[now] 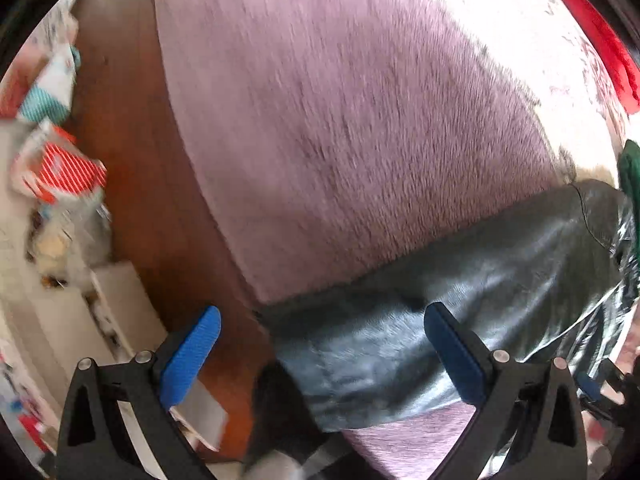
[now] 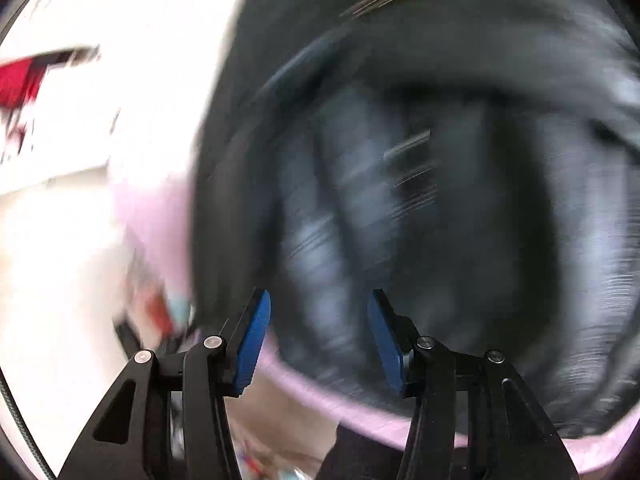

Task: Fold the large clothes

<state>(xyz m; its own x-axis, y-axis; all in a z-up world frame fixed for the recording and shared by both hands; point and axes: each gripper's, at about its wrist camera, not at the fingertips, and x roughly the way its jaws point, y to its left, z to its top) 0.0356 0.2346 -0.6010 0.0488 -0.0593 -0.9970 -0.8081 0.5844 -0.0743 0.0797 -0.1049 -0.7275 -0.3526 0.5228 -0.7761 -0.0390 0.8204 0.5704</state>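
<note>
In the left wrist view the left gripper points almost straight down with its blue pads spread wide and nothing between them. Directly beneath and just beyond the fingers lies the edge of a dark, glossy garment, probably a leather-look jacket, spread over a fuzzy pink blanket. The garment runs from the lower middle toward the right side, where its surface shines in the light and a seam shows. To the left of the blanket a strip of brown wooden floor is visible, and past that a white piece of furniture with blurred, red-striped packages on it. Farther off, the blanket is washed out by bright light, and a red cloth sits at the upper right rim, with something dark green at the right edge.

In the right wrist view, heavily blurred, the right gripper has its jaws partly apart with no cloth pinched in the gap. Right ahead of the fingers the same dark garment fills most of the picture in soft folds, resting on the pink blanket, whose edge curves under it. Beyond, at the left, only overexposed white and a red smear can be made out
</note>
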